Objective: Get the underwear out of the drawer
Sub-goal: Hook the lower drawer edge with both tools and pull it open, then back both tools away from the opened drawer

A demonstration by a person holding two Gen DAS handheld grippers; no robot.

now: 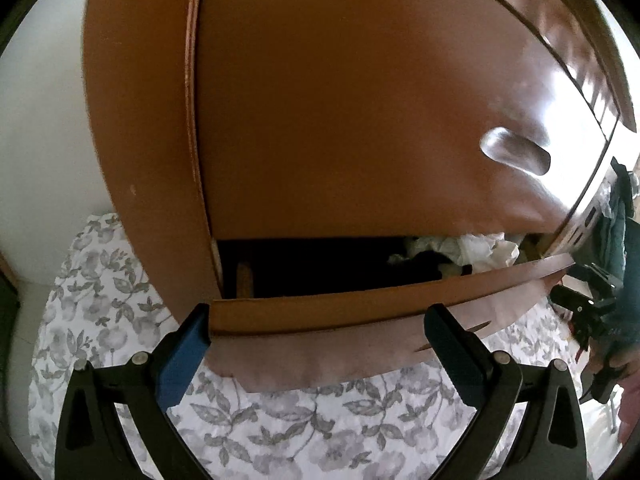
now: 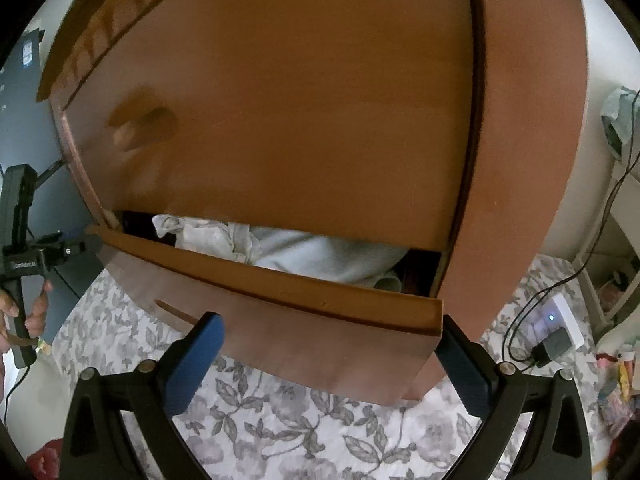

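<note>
Floral bedspread (image 1: 320, 420) underneath, grey leaves and blossoms on white, running right up to a brown wooden cabinet (image 1: 340, 100) that fills the view ahead of both grippers. White wall (image 1: 40, 120) off to the left of the left gripper. Over past the right gripper, a black charger (image 2: 550, 346) with its cable (image 2: 616, 184) trailing up beside a white socket block (image 2: 568, 322) showing a small lit dot.

The bottom drawer (image 1: 340, 310) is pulled out a little way, its front edge just ahead of the fingertips in both views. Inside, straight ahead of the right gripper, lies a heap of pale cloth (image 2: 312, 254), crumpled white and light blue; this is where the underwear sits, though single pieces can't be told apart. From the left wrist view the same white bundle shows ahead and to the right, with something dark beside it.

Left gripper (image 1: 320, 338): fingers spread wide, nothing between them, one blue pad (image 1: 186, 356) beside the drawer's left corner. Right gripper (image 2: 330, 354): also spread wide and empty, straddling the drawer's right end, its blue pad (image 2: 196, 360) low on the front panel. At the far left of the right wrist view, a hand (image 2: 34, 316) wraps the other tool's handle.
</note>
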